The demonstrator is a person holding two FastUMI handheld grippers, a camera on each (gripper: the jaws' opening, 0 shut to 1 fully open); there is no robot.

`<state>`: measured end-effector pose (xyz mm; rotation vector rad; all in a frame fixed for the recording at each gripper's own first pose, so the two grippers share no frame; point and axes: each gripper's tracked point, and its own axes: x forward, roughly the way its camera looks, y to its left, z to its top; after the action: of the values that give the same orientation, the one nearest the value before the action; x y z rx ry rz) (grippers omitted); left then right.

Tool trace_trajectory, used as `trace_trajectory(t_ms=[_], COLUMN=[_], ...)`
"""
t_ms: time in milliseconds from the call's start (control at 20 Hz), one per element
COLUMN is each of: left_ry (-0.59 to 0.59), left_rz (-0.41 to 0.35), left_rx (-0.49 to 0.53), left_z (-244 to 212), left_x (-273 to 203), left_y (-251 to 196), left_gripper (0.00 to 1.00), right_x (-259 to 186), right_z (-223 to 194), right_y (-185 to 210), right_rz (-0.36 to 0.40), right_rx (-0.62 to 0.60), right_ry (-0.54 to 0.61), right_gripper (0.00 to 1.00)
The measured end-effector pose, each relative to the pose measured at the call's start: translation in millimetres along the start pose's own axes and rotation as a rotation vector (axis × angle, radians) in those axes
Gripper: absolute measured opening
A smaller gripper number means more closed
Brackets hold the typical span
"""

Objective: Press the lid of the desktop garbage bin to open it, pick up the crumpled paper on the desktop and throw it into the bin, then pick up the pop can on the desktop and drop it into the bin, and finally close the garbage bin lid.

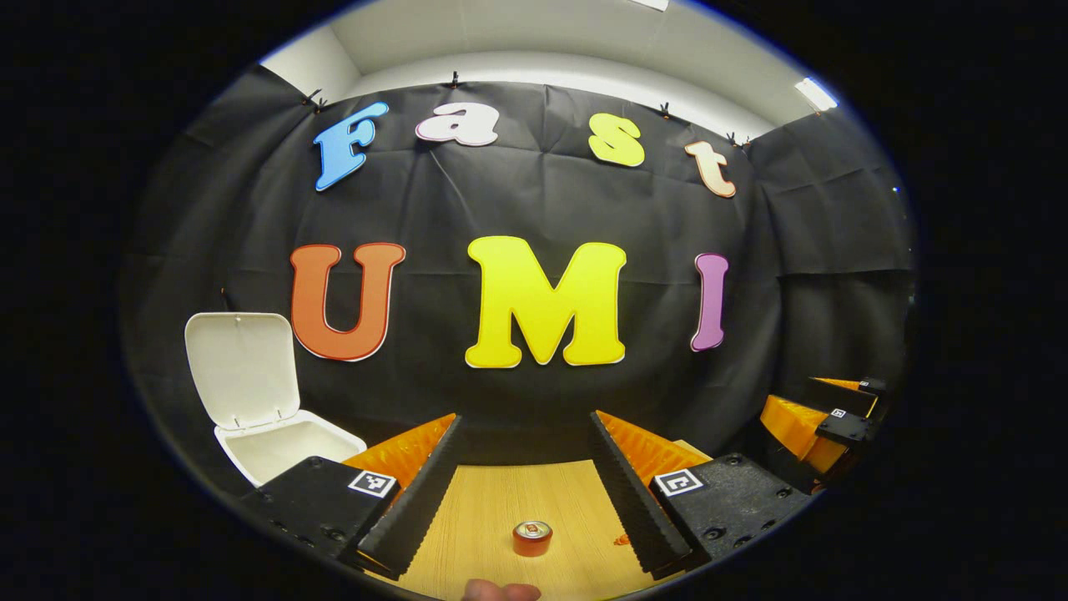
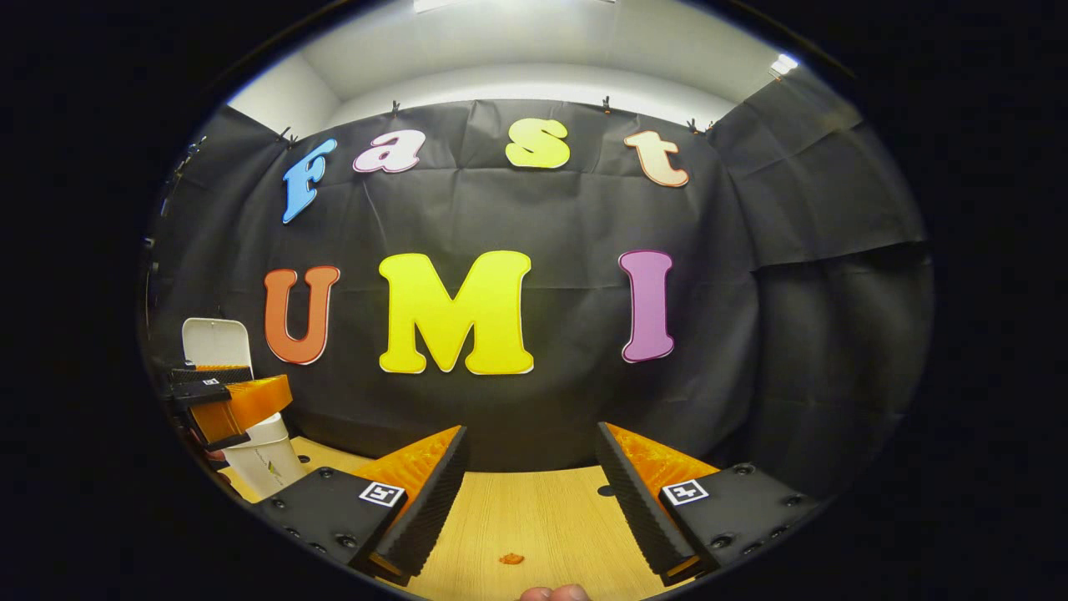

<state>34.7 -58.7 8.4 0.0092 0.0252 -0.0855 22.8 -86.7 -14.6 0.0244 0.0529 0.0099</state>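
The bin [image 1: 275, 451] is standing far left with its lid [image 1: 242, 367] up. The pop can [image 1: 532, 538] is sitting upright on the bench [image 1: 492, 509], between the left gripper [image 1: 526, 476] jaws, gaping and empty. Lowering squarely over it should be helping. The right gripper [image 2: 530, 488] is hanging open, empty.

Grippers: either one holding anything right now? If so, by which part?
Nothing is held. The left gripper is open, with the pop can standing free on the desktop between its fingers. The right gripper is open over bare desktop.
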Motion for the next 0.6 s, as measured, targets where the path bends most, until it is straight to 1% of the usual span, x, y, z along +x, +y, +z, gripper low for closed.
trace_trajectory(t_ms=[200,400,450,500,600], left_ry=[0.022,0.09,0.106,0.118,0.136], left_rz=[0.012,0.013,0.012,0.013,0.022], left_rx=[0.003,0.037,0.045,0.05,0.058], left_z=[-13,-44,-51,-56,-63], left_x=[-3,-10,-12,-15,-16], left_y=[5,4,3,2,2], left_gripper=[0.96,0.96,1.0,0.96,0.96], right_x=[6,15,18,20,25], right_z=[-37,-107,-127,-146,-180], right_y=[-6,-13,-16,-17,-19], right_rz=[0.048,0.097,0.106,0.113,0.131], right_rx=[-0.001,-0.036,-0.046,-0.048,-0.053], right_ry=[0.086,0.218,0.255,0.291,0.354], right_gripper=[0.96,0.96,0.96,0.96,0.96])
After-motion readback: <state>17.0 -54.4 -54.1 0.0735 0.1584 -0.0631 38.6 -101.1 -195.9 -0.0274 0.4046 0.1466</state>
